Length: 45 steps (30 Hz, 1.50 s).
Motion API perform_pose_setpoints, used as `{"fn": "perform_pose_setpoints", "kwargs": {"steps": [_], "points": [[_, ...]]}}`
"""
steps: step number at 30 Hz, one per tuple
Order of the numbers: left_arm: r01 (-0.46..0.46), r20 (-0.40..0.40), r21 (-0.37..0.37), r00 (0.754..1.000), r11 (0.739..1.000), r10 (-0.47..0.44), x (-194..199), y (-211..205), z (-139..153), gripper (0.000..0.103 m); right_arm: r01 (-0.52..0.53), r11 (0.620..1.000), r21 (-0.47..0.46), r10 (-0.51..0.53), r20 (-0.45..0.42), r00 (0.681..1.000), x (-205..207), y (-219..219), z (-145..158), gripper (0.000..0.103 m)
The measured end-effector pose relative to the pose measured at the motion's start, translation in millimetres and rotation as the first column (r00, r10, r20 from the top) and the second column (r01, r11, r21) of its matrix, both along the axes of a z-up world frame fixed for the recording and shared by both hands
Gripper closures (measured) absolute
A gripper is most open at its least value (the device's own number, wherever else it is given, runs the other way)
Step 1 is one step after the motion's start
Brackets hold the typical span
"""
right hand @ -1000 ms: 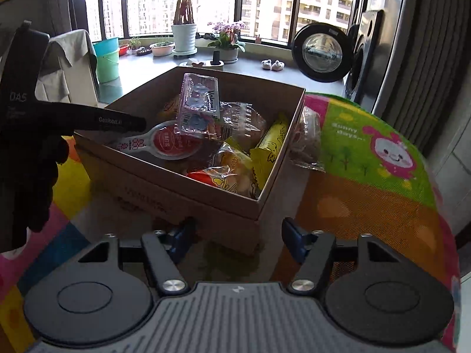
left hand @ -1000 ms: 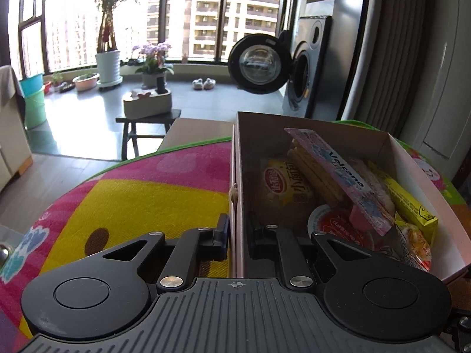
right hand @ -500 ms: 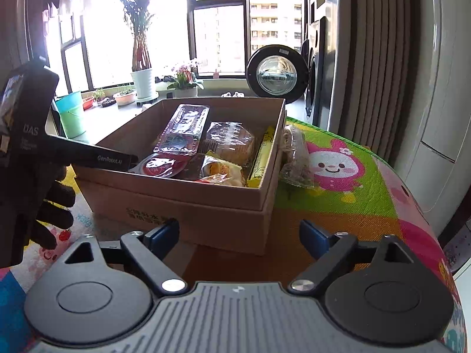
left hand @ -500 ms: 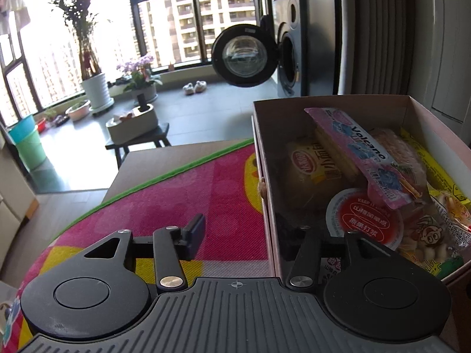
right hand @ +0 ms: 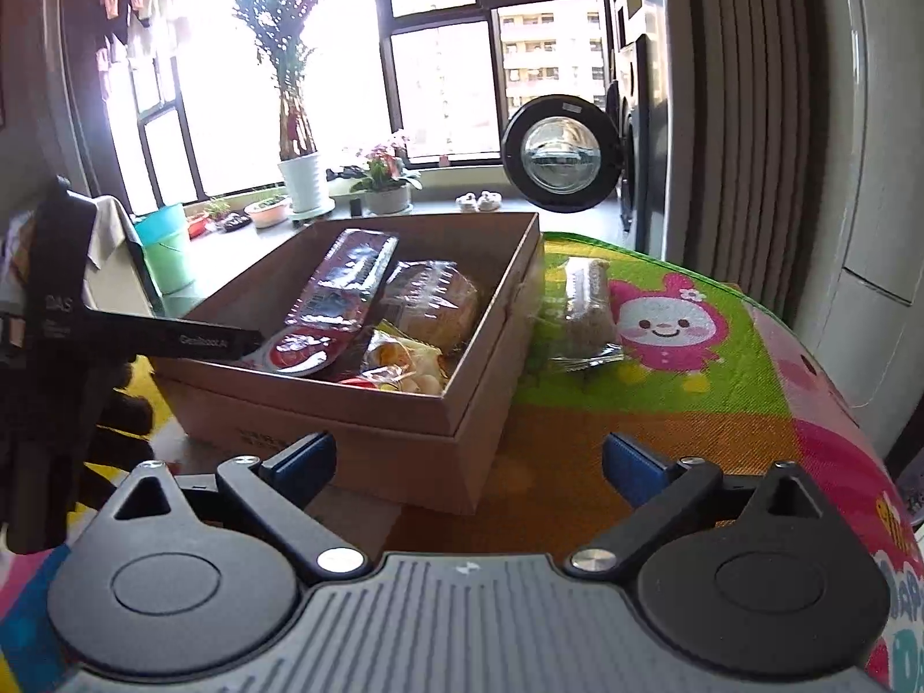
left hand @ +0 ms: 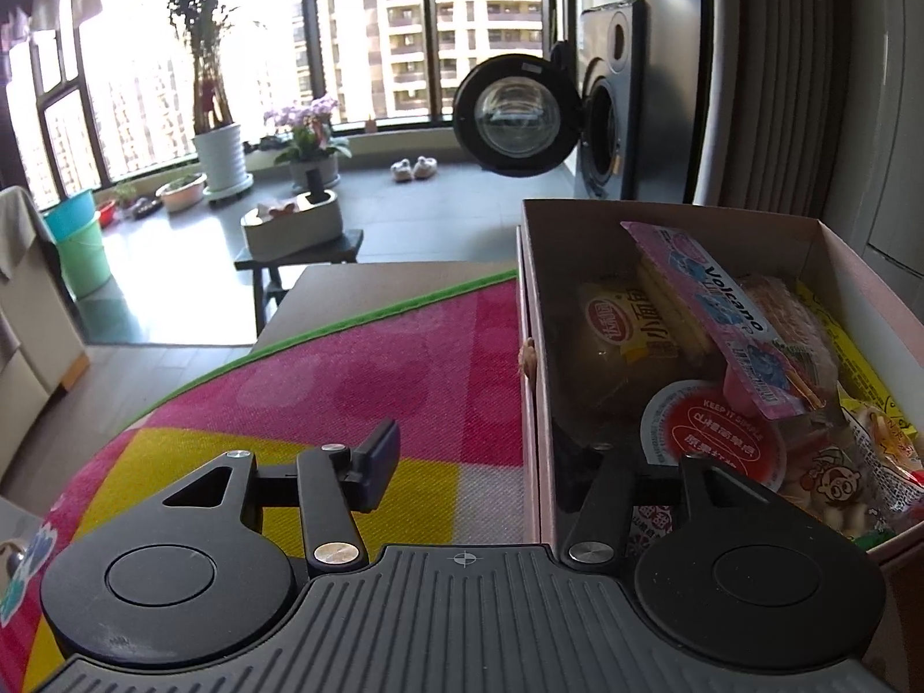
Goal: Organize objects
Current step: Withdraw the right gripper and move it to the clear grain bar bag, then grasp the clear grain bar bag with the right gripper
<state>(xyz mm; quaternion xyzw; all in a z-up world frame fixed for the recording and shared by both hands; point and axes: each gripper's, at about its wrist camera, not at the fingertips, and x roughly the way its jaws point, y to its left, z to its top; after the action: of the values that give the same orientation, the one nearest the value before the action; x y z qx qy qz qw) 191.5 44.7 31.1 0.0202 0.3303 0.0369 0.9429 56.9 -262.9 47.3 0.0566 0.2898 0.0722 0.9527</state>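
Snack pkt point(right hand: 583, 312) lies on the mat just outside the box point(right hand: 404, 439) by its far-right corner, w/ left gripper point(left hand: 485, 462) open astride the box's left wall and right gripper point(right hand: 469, 462) open, empty, so next: reach & pinch pkt, drop it in.

Your left gripper point(left hand: 476, 465) has a dark grey ribbed housing with a small crosshair mark at its centre front. Two black teardrop plates flank it, each with a raised round disc. Black link arms pivot on silver screws, with smaller silver screws at the plate tips. The fingers point(left hand: 378, 456) are black.

Your right gripper point(right hand: 468, 462) is built the same, but its fingertips point(right hand: 632, 469) carry blue pads. Seen from the right wrist view, the left unit shows white lettering on its black body, and your hand point(right hand: 118, 421) wears a black glove.
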Motion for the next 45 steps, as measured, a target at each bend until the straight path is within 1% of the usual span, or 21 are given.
{"fn": "perform_pose_setpoints", "kwargs": {"steps": [5, 9, 10, 11, 12, 13, 14, 17, 19, 21, 25, 29, 31, 33, 34, 36, 38, 39, 40, 41, 45], "points": [[-0.01, 0.013, -0.01, 1.0, 1.0, 0.01, -24.3, 18.2, 3.9, 0.045, 0.006, 0.999, 0.044, -0.006, -0.006, 1.0, -7.2, -8.0, 18.3, 0.004], [-0.033, 0.025, -0.036, 0.999, 0.999, 0.034, -47.1, 32.2, 5.7, 0.045, 0.016, 0.998, 0.063, -0.014, -0.034, 0.999, -1.4, -0.9, 18.3, 0.006], [-0.037, 0.028, -0.051, 0.999, 0.998, 0.039, -49.9, 35.0, 5.3, 0.046, 0.014, 0.998, 0.063, -0.011, -0.05, 0.999, 1.7, 3.8, 16.6, 0.012], [-0.034, 0.03, -0.064, 0.999, 0.997, 0.036, -50.8, 36.4, 5.2, 0.048, 0.012, 0.998, 0.064, -0.008, -0.064, 0.998, 4.8, 7.6, 15.5, 0.02], [-0.027, 0.031, -0.069, 0.999, 0.997, 0.029, -48.9, 36.6, 4.9, 0.05, 0.012, 0.998, 0.069, -0.008, -0.068, 0.998, 7.1, 10.3, 15.8, 0.023], [-0.026, 0.029, -0.071, 0.999, 0.997, 0.028, -45.3, 35.6, 3.5, 0.058, 0.014, 0.997, 0.072, -0.008, -0.074, 0.997, 9.6, 12.4, 17.7, 0.024], [-0.025, 0.024, -0.081, 0.999, 0.996, 0.027, -43.1, 35.2, 1.6, 0.07, 0.016, 0.997, 0.072, -0.01, -0.079, 0.997, 11.6, 14.0, 20.1, 0.025], [-0.02, 0.042, -0.154, 0.999, 0.988, 0.027, -43.0, 40.3, -3.3, 0.079, 0.03, 0.998, 0.062, -0.024, -0.085, 0.996, 15.1, 15.0, 32.2, 0.025], [0.01, 0.079, -0.203, 0.997, 0.979, 0.006, -47.1, 46.4, -7.2, 0.083, 0.062, 0.998, 0.029, -0.06, -0.088, 0.994, 20.9, 12.1, 39.2, 0.025], [0.028, 0.089, -0.24, 0.996, 0.97, -0.006, -47.5, 50.7, -9.3, 0.086, 0.109, 0.994, -0.011, -0.109, -0.101, 0.989, 35.7, 6.8, 41.6, 0.025], [0.039, 0.104, -0.232, 0.994, 0.972, -0.015, -50.3, 49.1, -11.5, 0.088, 0.195, 0.977, -0.085, -0.205, -0.14, 0.969, 90.4, -7.9, 32.4, 0.025], [0.038, 0.112, -0.228, 0.994, 0.973, -0.013, -52.2, 47.9, -12.6, 0.088, 0.292, 0.948, -0.126, -0.313, -0.192, 0.93, 159.4, -25.7, 5.6, 0.025], [0.037, 0.115, -0.237, 0.993, 0.971, -0.01, -52.4, 48.8, -13.0, 0.088, 0.34, 0.929, -0.144, -0.365, -0.219, 0.905, 191.8, -35.3, -13.4, 0.025], [0.038, 0.117, -0.245, 0.993, 0.969, -0.009, -53.7, 50.6, -14.2, 0.088, 0.37, 0.921, -0.122, -0.39, -0.27, 0.88, 213.5, -43.3, -30.2, 0.027], [0.039, 0.119, -0.25, 0.993, 0.967, -0.009, -54.6, 51.0, -15.3, 0.088, 0.384, 0.914, -0.13, -0.405, -0.272, 0.873, 219.7, -43.8, -35.4, 0.028], [0.043, 0.12, -0.263, 0.993, 0.964, -0.011, -53.8, 53.1, -15.8, 0.087, 0.375, 0.911, -0.172, -0.408, -0.24, 0.881, 221.2, -37.1, -37.4, 0.034], [0.045, 0.12, -0.272, 0.993, 0.961, -0.012, -54.5, 54.7, -16.7, 0.087, 0.349, 0.92, -0.18, -0.385, -0.24, 0.891, 213.8, -30.0, -35.4, 0.057], [0.045, 0.12, -0.272, 0.993, 0.961, -0.013, -54.9, 54.8, -16.8, 0.087, 0.338, 0.924, -0.179, -0.375, -0.25, 0.893, 210.0, -28.1, -34.4, 0.062], [0.045, 0.12, -0.271, 0.993, 0.961, -0.013, -54.2, 55.3, -16.4, 0.087, 0.323, 0.928, -0.183, -0.363, -0.264, 0.893, 203.8, -24.8, -31.6, 0.073], [0.045, 0.12, -0.272, 0.993, 0.961, -0.013, -54.3, 55.4, -16.4, 0.087, 0.312, 0.931, -0.19, -0.355, -0.273, 0.894, 196.4, -20.9, -29.5, 0.075], [0.046, 0.119, -0.27, 0.993, 0.962, -0.014, -53.8, 55.5, -17.0, 0.087, 0.272, 0.942, -0.194, -0.322, -0.308, 0.895, 160.2, -9.9, -23.9, 0.075]]}}
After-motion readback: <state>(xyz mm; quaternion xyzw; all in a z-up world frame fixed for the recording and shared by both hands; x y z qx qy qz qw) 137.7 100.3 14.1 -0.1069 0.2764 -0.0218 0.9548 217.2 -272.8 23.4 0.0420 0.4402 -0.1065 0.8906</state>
